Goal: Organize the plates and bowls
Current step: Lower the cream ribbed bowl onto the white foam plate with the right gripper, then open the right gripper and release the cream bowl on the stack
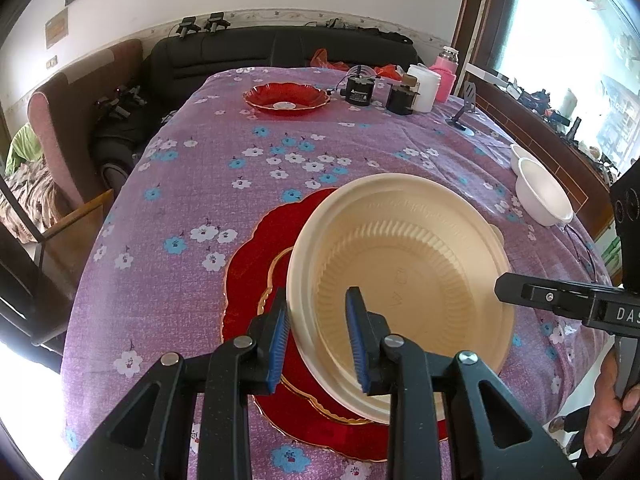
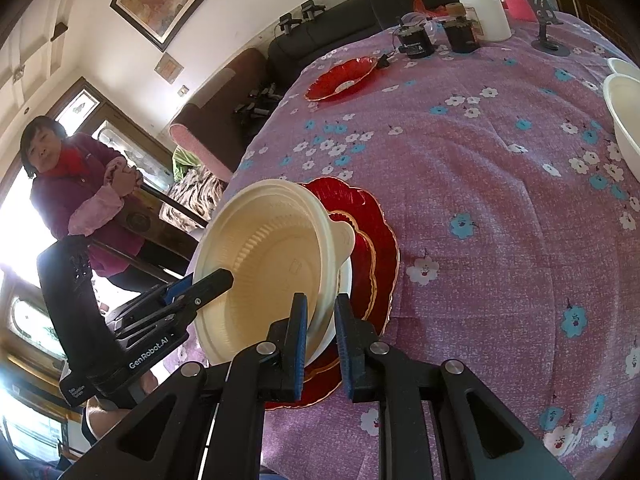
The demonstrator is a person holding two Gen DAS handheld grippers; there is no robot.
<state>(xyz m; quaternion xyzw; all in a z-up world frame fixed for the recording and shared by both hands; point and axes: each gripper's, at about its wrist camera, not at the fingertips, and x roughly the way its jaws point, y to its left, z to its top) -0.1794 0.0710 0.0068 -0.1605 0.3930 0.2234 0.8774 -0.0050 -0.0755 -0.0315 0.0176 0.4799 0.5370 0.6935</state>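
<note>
A cream plastic bowl [image 1: 404, 280] is held tilted over stacked red scalloped plates [image 1: 260, 264] near the table's front edge. My left gripper [image 1: 320, 340] straddles the bowl's near rim, one blue pad outside and one inside, with a little slack showing. My right gripper [image 2: 322, 340] straddles the bowl's rim [image 2: 280, 252] from the opposite side, close to it; a white dish seems to sit under the bowl there. The red plates [image 2: 380, 248] lie beneath. Another red plate [image 1: 286, 98] sits far back. Two white bowls [image 1: 544, 196] stand at the right.
The table wears a purple flowered cloth [image 1: 200, 184]. Black canisters [image 1: 360, 90], a white jar [image 1: 424, 86], a pink bottle [image 1: 446, 72] and a phone stand [image 1: 464, 112] are at the far end. A sofa [image 1: 240, 52] lies behind. A woman [image 2: 76, 196] stands left of the table.
</note>
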